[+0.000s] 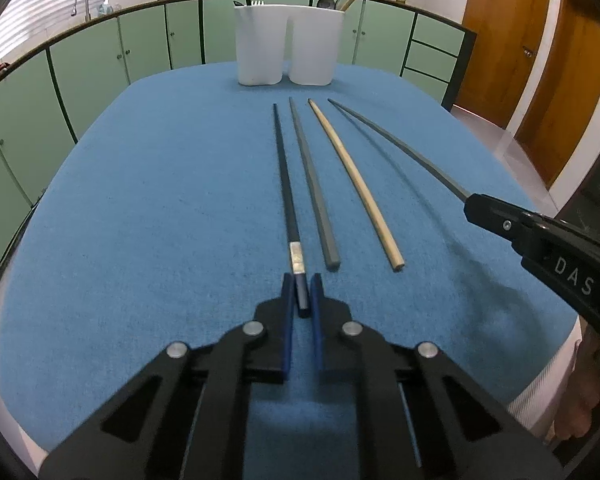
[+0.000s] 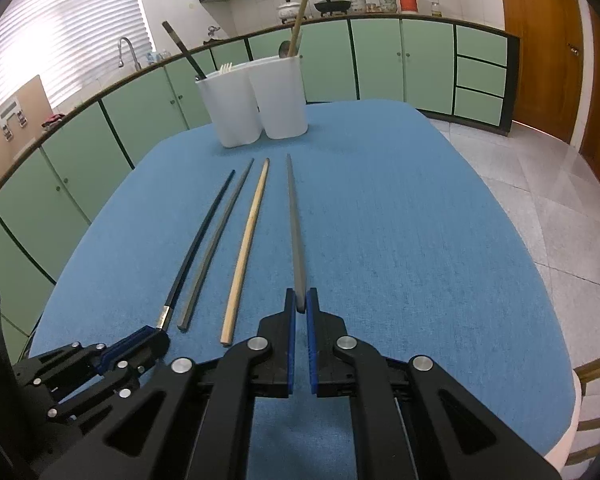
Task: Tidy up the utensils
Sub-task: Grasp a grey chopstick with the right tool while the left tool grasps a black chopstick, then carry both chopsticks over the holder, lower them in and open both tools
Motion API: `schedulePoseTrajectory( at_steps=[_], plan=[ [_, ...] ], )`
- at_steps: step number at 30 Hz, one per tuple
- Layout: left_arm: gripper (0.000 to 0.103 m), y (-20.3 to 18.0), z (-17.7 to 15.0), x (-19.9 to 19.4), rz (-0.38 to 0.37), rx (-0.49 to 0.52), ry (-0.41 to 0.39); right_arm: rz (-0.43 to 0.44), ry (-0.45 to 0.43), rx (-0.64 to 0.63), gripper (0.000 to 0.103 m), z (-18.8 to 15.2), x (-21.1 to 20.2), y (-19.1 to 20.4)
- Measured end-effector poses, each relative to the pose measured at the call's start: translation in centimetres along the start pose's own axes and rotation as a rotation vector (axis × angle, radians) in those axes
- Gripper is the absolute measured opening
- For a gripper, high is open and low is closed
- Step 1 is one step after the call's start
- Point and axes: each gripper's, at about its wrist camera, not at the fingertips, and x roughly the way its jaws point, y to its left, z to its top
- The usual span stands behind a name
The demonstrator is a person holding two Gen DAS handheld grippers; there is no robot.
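Both sets of jaws stand narrow, each pinching the butt end of one chopstick. The left gripper (image 1: 304,294) clamps the black stick (image 1: 285,176), the one with a silver band just ahead of the pads; the right gripper (image 2: 301,300) clamps a grey stick (image 2: 294,224) at its very end. In the left wrist view the other two lie free on the blue cloth (image 1: 140,220): a second grey stick (image 1: 312,188) just beside the black one at 1 o'clock, and a tan stick (image 1: 354,184) beyond it at 2 o'clock. The white holder (image 1: 288,46), with two compartments, stands upright at 12 o'clock, well apart from the tips, with a few utensils already in it. Both grips sit far back, so the long free lengths will likely swing or sag. The step looks best done by lifting each stick slowly and level, keeping the two apart so the tips do not cross, then tilting tip-down over a compartment before lowering. I judge the tall rim the main hazard: a tip that catches it could tip the holder or twist the stick in the pads. Which compartment suits chopsticks I cannot tell.
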Motion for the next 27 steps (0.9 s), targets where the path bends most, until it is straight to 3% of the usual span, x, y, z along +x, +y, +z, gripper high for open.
schedulePoseTrajectory(
  at_steps=[11,27],
  plan=[
    [0.006,0.1,2.4,-2.7,0.043,-0.015,-0.081,0.003,-0.067,-0.008,0.005,1.7,-1.8,0.3],
    [0.006,0.4,7.8,-8.6,0.08,-0.027,-0.309,0.041,-0.219,-0.016,0.005,7.3,-6.3,0.5]
  ],
)
